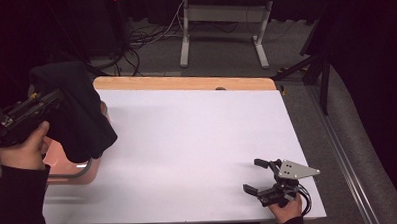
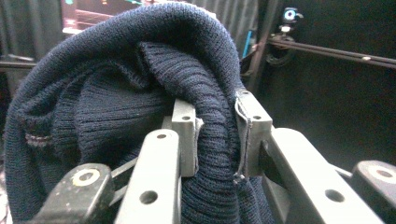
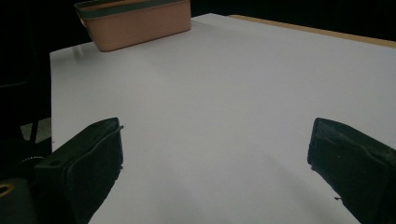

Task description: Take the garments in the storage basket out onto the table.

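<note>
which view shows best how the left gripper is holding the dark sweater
The left gripper view: its pads pinch a fold of the dark sweater close up. The high view shows the sweater hanging over the pink basket.

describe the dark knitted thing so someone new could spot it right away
Start at the white table and go to its left edge, where a pink basket sits. Hanging above that basket, pinched in the left gripper, is the navy sweater. It is the one soft, ribbed, bunched-up item; everything near it is hard and smooth.
</note>
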The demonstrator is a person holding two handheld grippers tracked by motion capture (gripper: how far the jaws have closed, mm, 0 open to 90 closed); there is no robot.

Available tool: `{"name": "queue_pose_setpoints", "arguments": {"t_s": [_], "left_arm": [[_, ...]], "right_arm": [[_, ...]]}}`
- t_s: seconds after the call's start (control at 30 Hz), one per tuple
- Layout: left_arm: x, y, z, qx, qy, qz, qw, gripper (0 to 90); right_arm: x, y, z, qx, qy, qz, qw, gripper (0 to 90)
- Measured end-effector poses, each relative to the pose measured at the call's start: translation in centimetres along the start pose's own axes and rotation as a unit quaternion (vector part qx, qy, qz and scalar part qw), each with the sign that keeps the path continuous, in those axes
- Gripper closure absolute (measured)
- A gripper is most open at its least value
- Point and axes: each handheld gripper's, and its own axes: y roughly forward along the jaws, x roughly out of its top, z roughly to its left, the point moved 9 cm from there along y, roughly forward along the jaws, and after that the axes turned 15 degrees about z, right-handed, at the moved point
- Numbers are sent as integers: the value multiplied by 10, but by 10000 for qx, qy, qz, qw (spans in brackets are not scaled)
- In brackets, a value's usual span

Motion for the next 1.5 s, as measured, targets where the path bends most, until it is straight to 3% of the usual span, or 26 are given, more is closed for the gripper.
{"name": "queue_pose_setpoints", "arguments": {"t_s": [0.3, 0.47, 0.7, 1.03, 1.5], "left_arm": [[0, 3, -28, -398, 235, -38, 9989, 739], [-3, 9, -47, -670, 356, 26, 9971, 738], [-10, 22, -72, -1082, 516, 4, 9928, 738], [-19, 44, -103, -1602, 545, 21, 9856, 737], [-42, 67, -131, -2014, 522, 169, 9780, 736]], "right_arm": [[0, 0, 0, 7, -2, -12, 10000, 39], [0, 0, 0, 9, -2, -15, 10000, 39], [0, -1, 0, 19, -6, -19, 10000, 39], [0, -1, 1, 29, -22, -22, 10000, 39], [0, -2, 1, 32, -42, -34, 10000, 38]]}}
